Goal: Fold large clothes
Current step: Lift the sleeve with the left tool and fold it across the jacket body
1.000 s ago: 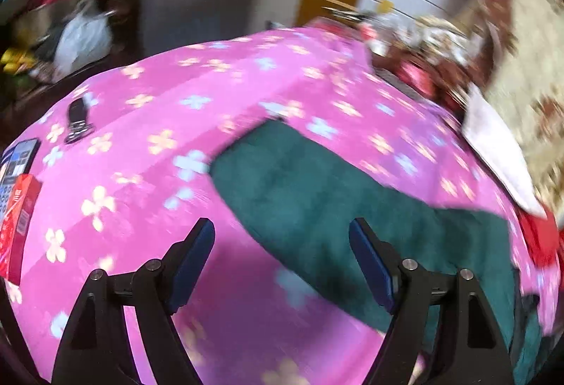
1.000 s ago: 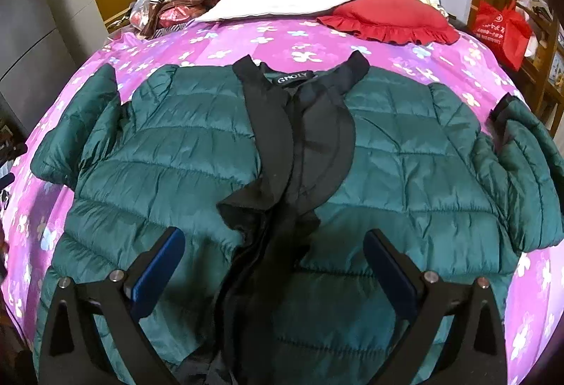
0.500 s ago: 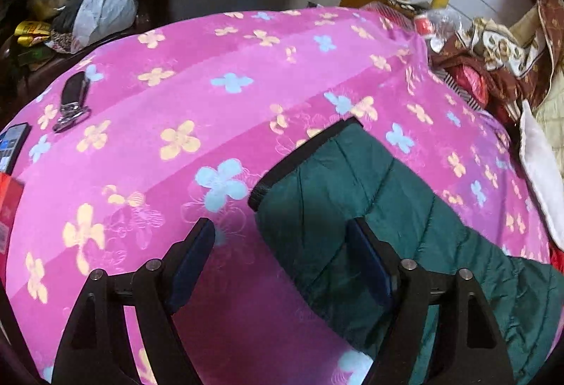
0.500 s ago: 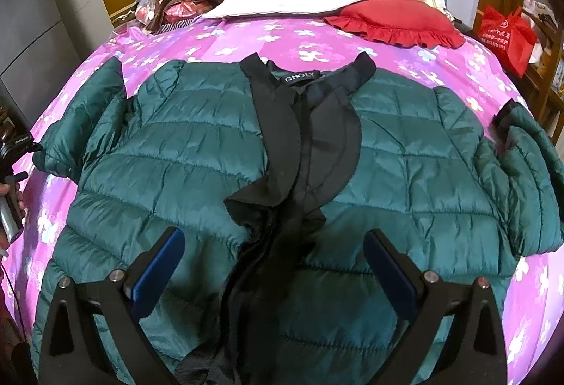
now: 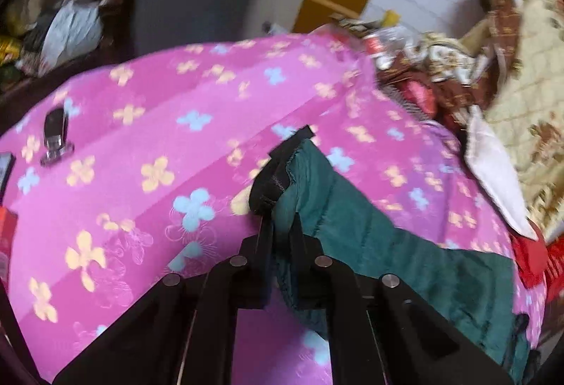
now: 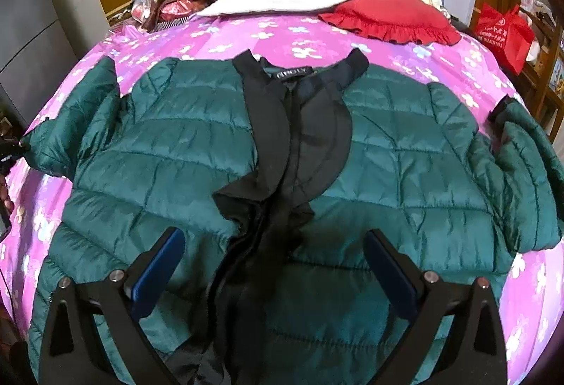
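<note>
Left claw (image 5: 281,230) pinches the jacket (image 6: 197,156) sleeve cuff (image 5: 273,173)
Right claw (image 6: 273,260) wide over the jacket; red cushion (image 6: 391,16) at the bed's (image 5: 141,138) far edge

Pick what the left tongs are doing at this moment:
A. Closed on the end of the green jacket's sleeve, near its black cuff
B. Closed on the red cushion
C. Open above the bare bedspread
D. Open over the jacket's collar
A. In the left wrist view the left tongs have their fingers drawn together with the green puffer jacket's sleeve pinched between them, just behind the black cuff.
</note>
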`<state>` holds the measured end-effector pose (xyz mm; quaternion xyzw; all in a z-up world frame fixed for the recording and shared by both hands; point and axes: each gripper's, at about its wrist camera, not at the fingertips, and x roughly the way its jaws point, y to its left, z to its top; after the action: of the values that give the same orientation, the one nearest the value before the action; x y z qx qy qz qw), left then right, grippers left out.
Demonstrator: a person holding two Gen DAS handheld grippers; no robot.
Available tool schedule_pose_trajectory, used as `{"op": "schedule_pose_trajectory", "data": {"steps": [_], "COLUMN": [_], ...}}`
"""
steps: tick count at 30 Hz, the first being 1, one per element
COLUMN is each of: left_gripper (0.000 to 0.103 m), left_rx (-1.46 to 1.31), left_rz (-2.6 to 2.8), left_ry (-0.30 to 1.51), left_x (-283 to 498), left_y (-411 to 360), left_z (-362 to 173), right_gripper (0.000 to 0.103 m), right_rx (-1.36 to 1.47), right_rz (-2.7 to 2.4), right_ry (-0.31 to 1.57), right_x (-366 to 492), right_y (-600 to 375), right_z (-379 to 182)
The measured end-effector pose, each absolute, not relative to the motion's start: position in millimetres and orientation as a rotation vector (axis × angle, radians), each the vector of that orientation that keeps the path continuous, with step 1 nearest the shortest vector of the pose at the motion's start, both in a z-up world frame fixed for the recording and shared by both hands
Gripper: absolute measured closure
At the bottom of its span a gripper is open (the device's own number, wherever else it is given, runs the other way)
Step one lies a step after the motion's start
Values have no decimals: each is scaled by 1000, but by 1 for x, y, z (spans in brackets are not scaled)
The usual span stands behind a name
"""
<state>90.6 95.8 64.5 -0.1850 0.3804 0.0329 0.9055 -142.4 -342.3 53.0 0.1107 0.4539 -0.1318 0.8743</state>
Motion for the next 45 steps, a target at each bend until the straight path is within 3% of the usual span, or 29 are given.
{"op": "schedule_pose_trajectory", "data": {"steps": [13, 24, 34, 45], "left_gripper": [103, 103, 103, 103], "left_rx": [-267, -119, -30, 52], "left_rz": [-93, -330, -499, -601], "left_ry": [668, 640, 698, 802], "left_x": [30, -26, -60, -82], "left_y": [48, -66, -174, -267], "left_z": [139, 183, 173, 127], "right_gripper": [0, 0, 0, 0], "right_rx": [220, 220, 253, 277], "right_rz": [-305, -368, -411, -424], "right_ry": [934, 939, 919, 928], "right_x": [-158, -181, -208, -227], "right_y": [-350, -381, -409, -431], "right_z": [60, 62, 68, 62]}}
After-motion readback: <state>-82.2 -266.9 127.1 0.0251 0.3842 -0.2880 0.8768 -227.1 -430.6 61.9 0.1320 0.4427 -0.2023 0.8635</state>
